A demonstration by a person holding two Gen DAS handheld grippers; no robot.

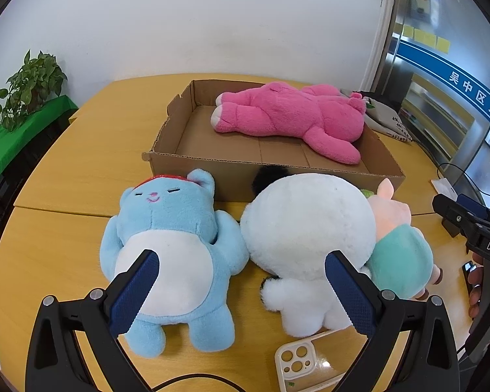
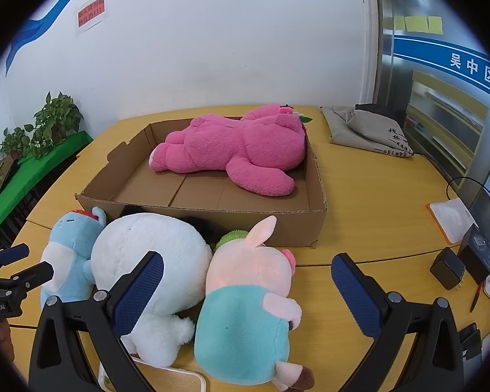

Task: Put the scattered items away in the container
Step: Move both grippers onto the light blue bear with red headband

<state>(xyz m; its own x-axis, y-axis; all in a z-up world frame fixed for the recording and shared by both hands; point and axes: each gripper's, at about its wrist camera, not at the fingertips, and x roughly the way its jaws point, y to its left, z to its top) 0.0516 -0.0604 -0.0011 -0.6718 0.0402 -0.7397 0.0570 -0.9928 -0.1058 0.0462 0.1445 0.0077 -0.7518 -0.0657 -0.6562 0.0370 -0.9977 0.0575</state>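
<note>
A shallow cardboard box (image 1: 310, 171) (image 2: 212, 225) holds a pink plush bear (image 1: 290, 116) (image 2: 238, 150) lying on its side. In front of the box three plush toys lie on the yellow table: a blue bear (image 1: 176, 241) (image 2: 68, 245), a white plush (image 1: 307, 232) (image 2: 153, 261) and a pink pig in a teal shirt (image 1: 401, 248) (image 2: 248, 300). My left gripper (image 1: 241, 276) is open, hovering over the blue bear and the white plush. My right gripper (image 2: 248, 276) is open above the pig. Neither holds anything.
A clear phone case (image 1: 305, 366) (image 2: 166, 380) lies at the near table edge. A grey cloth bag (image 2: 369, 130) sits at the back right. Black adapters (image 2: 447, 268) and cables lie at the right. Potted plants (image 1: 32, 88) stand on a green ledge at the left.
</note>
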